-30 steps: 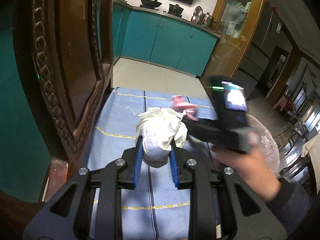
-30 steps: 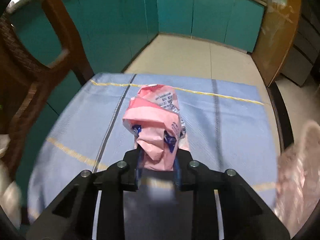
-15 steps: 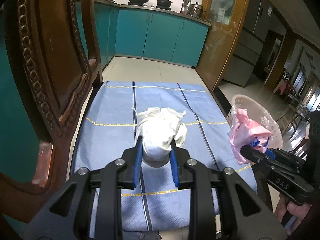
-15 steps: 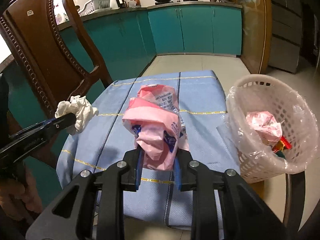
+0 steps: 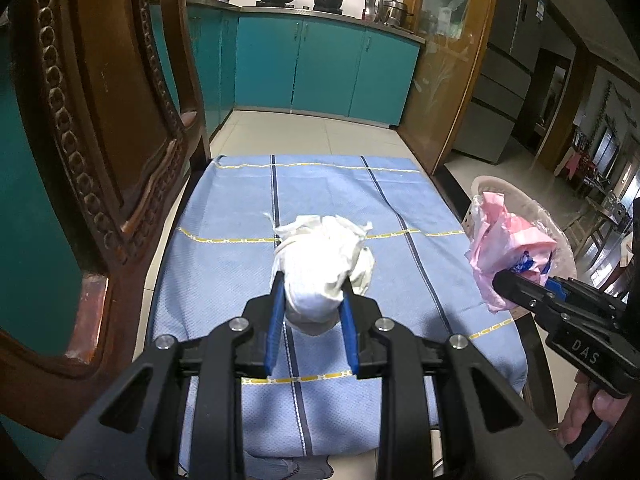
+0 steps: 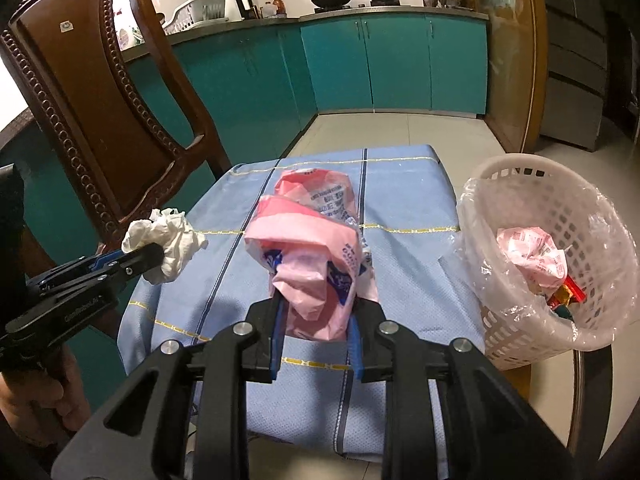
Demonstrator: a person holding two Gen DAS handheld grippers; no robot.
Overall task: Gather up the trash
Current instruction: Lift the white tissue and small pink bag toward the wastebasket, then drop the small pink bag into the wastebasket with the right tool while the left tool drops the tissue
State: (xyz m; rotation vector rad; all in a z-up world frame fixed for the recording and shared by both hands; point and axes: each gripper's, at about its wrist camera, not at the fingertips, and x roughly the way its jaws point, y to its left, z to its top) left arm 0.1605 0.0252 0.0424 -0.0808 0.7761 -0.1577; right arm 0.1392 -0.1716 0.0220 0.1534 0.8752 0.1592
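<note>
off to the right of the blue-clothed table (image 6: 404, 264) stands the white basket (image 6: 552, 216), nearest the right gripper (image 6: 316, 316), which is clamped on a pink wrapper (image 6: 308, 256). further left, the left gripper (image 5: 312, 296) pinches a crumpled white tissue (image 5: 324, 260) above the cloth.

Our right gripper (image 6: 316, 312) clamping a crumpled pink wrapper (image 6: 310, 248) above our blue tablecloth (image 6: 408, 248), our left gripper (image 6: 154, 258) pinching a white tissue wad (image 6: 172, 240), lined white basket (image 6: 560, 216) to the right holding trash
</note>
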